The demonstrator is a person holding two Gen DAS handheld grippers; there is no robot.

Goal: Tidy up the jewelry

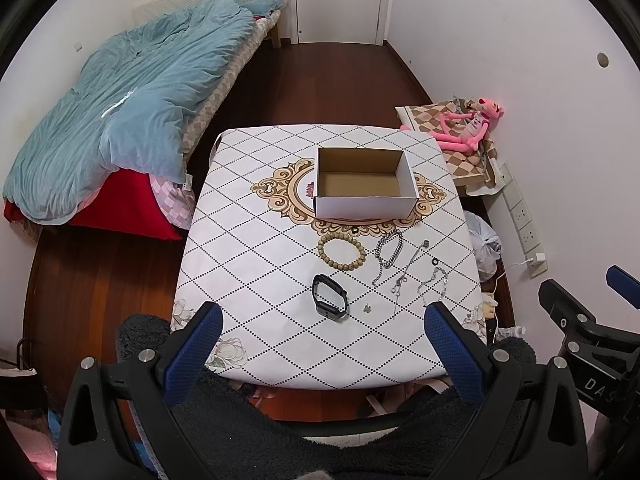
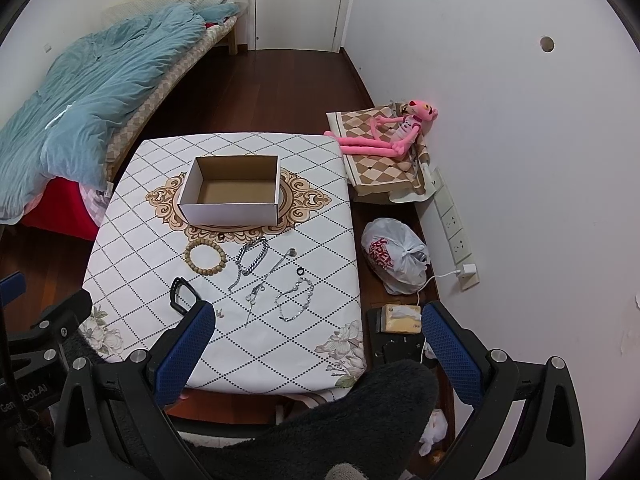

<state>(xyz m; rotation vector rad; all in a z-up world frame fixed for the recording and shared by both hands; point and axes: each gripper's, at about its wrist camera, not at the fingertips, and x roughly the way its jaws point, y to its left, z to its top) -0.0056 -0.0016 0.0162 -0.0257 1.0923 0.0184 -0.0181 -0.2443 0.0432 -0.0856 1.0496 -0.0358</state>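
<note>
Jewelry: bead bracelet (image 1: pixel 341 252), chains, watch (image 1: pixel 330 299) ahead of both claws
Box (image 1: pixel 362 179): empty, beyond
Left claw (image 1: pixel 324 354): released
Right claw (image 2: pixel 318 354): released
Tip: pinch one piece cleanly

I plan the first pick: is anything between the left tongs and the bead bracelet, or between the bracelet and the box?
The black watch lies between the left tongs and the bracelet. Nothing visible lies between the bracelet and the box.

My tongs have bare counter (image 1: pixel 280 344) along the near edge; ahead, the watch (image 1: pixel 330 298), bead bracelet (image 1: pixel 341 253) and chains (image 1: pixel 404 276) crowd the way to the open box (image 1: pixel 364 200).
</note>
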